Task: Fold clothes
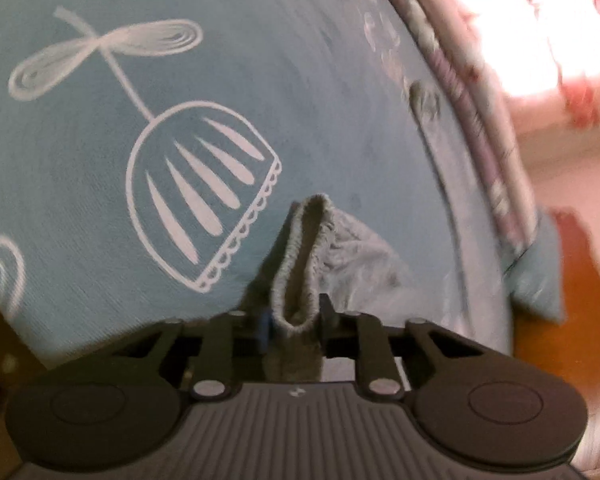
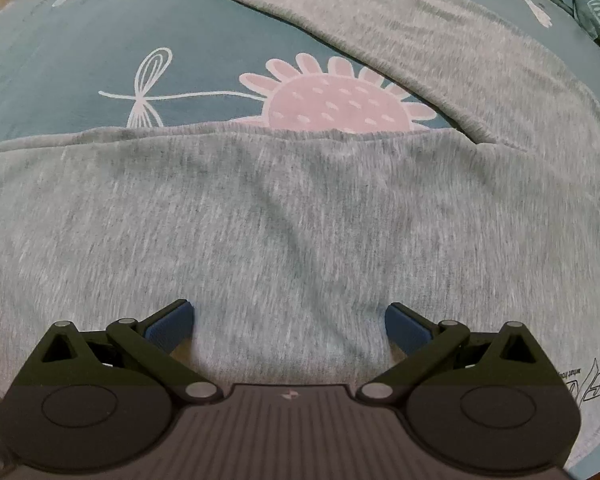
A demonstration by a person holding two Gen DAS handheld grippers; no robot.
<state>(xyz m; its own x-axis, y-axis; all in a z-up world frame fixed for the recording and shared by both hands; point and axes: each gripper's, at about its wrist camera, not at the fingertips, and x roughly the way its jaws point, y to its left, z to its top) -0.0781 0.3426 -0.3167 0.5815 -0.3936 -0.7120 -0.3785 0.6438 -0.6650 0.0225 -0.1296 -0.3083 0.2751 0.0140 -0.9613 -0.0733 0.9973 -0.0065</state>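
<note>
A grey knit garment (image 2: 284,216) lies spread on a teal bedsheet (image 2: 100,44), one sleeve (image 2: 420,32) running off to the upper right. My right gripper (image 2: 290,322) hovers just over its lower body, blue pads (image 2: 172,324) wide apart, nothing between them. In the left wrist view my left gripper (image 1: 294,320) is shut on the ribbed cuff (image 1: 300,256) of the grey garment, which stands up in a fold between the fingers over the bedsheet (image 1: 260,60).
The sheet carries white dandelion line drawings (image 1: 204,196) and a pink flower print (image 2: 336,96). A patterned quilt edge (image 1: 460,92) runs along the right of the left wrist view, with a bright blurred area beyond. A small printed logo (image 2: 592,384) marks the garment hem.
</note>
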